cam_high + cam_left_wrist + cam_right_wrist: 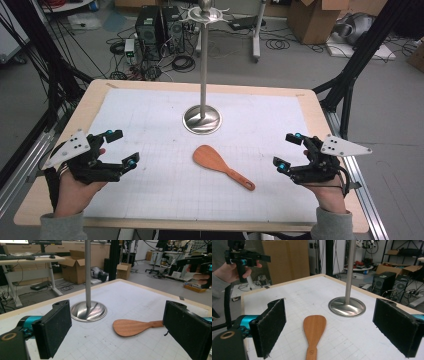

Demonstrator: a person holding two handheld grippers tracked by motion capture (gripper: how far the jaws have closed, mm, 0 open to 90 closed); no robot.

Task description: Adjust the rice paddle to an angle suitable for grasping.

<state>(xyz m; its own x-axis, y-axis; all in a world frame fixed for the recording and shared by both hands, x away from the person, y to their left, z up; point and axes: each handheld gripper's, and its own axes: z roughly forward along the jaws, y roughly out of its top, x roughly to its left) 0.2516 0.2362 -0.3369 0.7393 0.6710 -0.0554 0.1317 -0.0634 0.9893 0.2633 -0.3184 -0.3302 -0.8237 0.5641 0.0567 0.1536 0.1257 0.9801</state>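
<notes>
Plainly, both claws — left claw (122, 148), right claw (288, 151) — gape empty beside the unmarked wooden spatula (220, 165).

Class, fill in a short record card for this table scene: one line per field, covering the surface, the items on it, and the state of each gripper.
Surface: white gridded mat on a wooden table
Utensil: wooden spatula lying flat, handle toward the right gripper
Stand: metal stand, round base behind the spatula, pole upright
Left gripper: open, holding nothing, left of the spatula
Right gripper: open, holding nothing, right of the spatula
</notes>
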